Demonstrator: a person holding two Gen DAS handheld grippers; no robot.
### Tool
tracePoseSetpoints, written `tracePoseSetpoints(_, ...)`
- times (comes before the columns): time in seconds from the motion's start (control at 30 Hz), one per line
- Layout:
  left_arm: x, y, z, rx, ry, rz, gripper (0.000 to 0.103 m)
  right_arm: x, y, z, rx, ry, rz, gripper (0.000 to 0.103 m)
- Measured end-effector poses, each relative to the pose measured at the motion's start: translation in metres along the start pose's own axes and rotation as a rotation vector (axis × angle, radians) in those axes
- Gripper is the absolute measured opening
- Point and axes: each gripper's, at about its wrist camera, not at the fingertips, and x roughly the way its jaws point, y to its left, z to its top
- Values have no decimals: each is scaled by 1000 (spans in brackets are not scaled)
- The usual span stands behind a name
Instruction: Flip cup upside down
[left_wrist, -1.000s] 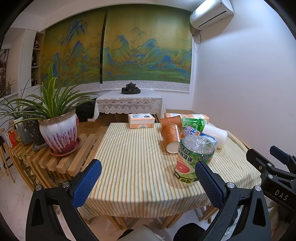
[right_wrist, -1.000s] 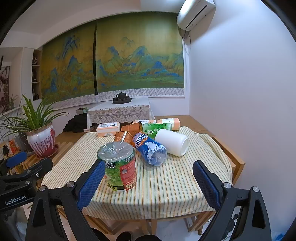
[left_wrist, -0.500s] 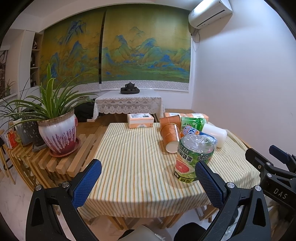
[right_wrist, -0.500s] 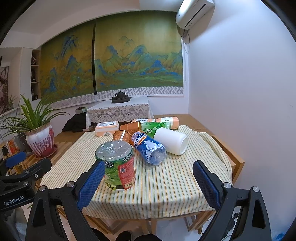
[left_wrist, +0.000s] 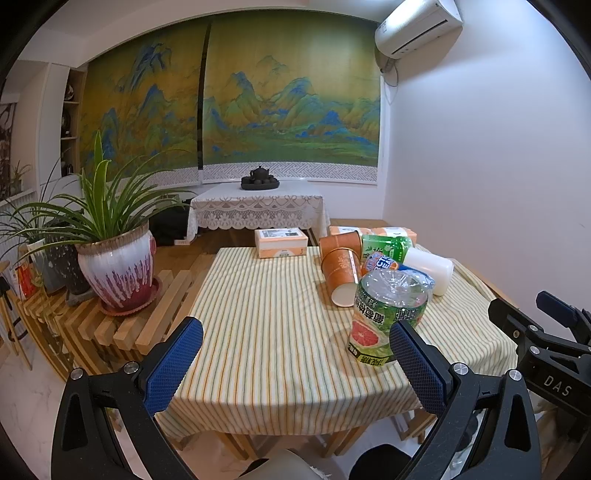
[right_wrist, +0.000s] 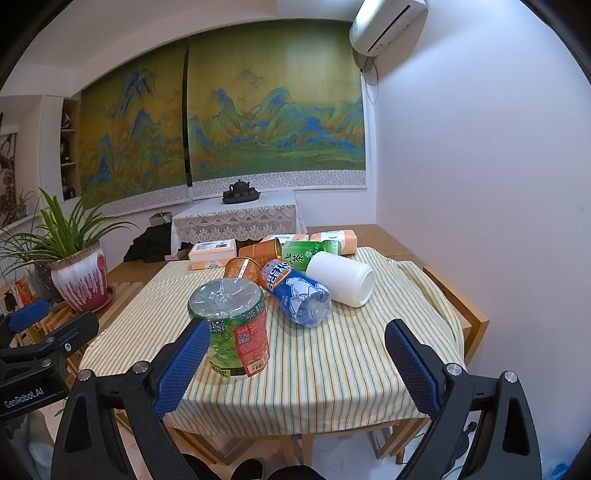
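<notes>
I have both grippers, left (left_wrist: 295, 363) and right (right_wrist: 297, 360), spread wide and empty. The orange cup (left_wrist: 341, 275) lies on its side mid-table, behind an upended green bottle (left_wrist: 384, 321) and touching a blue bottle (right_wrist: 299, 297) beside a white jar (right_wrist: 341, 278)

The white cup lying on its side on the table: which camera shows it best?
The right wrist view. There the white cup lies unobstructed, its whole side and one flat end visible. In the left wrist view the green bottle and blue bottle hide part of it.
</notes>
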Motion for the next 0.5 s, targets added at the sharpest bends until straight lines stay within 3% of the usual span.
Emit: tracePoseSetpoints(0.5, -1, -1, 0, 4, -1, 2, 102, 1, -1, -4, -1, 7, -1, 94)
